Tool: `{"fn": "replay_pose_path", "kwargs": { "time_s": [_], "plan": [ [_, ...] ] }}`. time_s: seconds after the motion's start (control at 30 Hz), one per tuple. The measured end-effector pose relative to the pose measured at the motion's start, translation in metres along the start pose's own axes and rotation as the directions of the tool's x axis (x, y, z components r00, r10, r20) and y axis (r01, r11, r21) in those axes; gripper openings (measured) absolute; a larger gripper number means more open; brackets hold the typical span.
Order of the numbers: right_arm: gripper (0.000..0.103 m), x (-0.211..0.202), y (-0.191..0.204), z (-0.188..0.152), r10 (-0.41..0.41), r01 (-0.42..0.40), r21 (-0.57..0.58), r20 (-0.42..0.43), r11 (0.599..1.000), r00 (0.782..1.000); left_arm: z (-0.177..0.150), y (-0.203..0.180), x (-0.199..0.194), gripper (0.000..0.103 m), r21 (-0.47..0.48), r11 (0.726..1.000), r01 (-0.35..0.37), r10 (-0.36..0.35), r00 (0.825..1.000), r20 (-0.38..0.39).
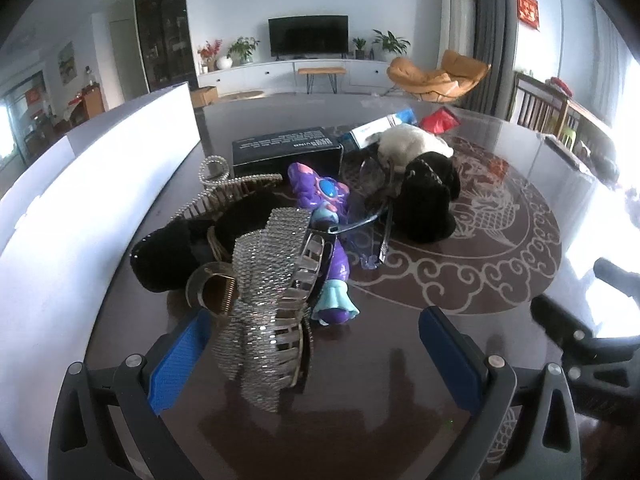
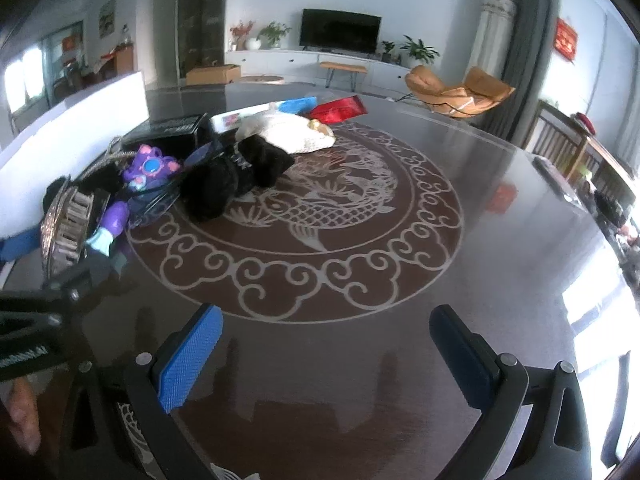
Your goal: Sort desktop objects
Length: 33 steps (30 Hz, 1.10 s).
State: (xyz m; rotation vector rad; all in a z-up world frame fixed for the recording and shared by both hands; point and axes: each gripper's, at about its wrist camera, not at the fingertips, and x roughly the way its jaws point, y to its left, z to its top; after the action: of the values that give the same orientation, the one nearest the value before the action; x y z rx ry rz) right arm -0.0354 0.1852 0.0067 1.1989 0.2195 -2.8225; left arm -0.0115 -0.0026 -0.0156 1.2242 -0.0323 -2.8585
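A large silver rhinestone hair claw (image 1: 266, 304) lies on the dark table, partly between the fingers of my open left gripper (image 1: 316, 344); its near end sits by the left blue pad (image 1: 180, 364). Behind it lie a purple toy figure (image 1: 320, 200), a black fuzzy hair piece (image 1: 172, 256), a pearl hair clip (image 1: 224, 188), clear blue glasses (image 1: 370, 224), a black plush item (image 1: 428, 196) and a white plush item (image 1: 408, 142). My right gripper (image 2: 326, 344) is open over bare table, to the right of the pile; the claw (image 2: 68, 224) and toy (image 2: 140, 184) show at its left.
A white board (image 1: 100, 168) stands along the table's left side. A black box (image 1: 286, 150), a blue-and-white carton (image 1: 380, 128) and a red packet (image 1: 438, 120) lie behind the pile. The round dragon pattern (image 2: 320, 216) marks the table's middle. Wooden chairs stand at the right edge.
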Motion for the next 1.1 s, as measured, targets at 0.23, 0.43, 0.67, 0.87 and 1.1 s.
{"fn": "replay_pose_path", "kwargs": {
  "time_s": [0.23,0.43,0.67,0.87,1.1],
  "plan": [
    [0.103,0.004,0.001,0.002,0.003,-0.003,-0.002,-0.019,1.0,1.0,-0.001,-0.006,0.002,0.103,0.029,0.999,-0.028,0.028,1.0,-0.01],
    [0.103,0.011,0.004,0.001,0.007,-0.008,-0.017,-0.049,1.0,0.999,-0.001,-0.012,0.004,0.103,0.063,0.996,-0.059,0.06,0.998,-0.02],
    [0.103,0.009,-0.001,0.0,0.017,-0.017,0.01,-0.036,1.0,0.999,-0.001,-0.015,0.006,0.103,0.087,0.993,-0.083,0.086,0.996,-0.029],
    [0.103,0.013,0.001,0.001,0.022,-0.022,0.002,-0.064,1.0,0.998,-0.001,-0.016,0.008,0.103,0.096,0.991,-0.092,0.096,0.995,-0.032],
    [0.103,0.015,0.0,0.001,0.018,-0.018,0.007,-0.072,1.0,0.997,-0.002,-0.016,0.008,0.103,0.094,0.992,-0.087,0.09,0.995,-0.031]
  ]
}}
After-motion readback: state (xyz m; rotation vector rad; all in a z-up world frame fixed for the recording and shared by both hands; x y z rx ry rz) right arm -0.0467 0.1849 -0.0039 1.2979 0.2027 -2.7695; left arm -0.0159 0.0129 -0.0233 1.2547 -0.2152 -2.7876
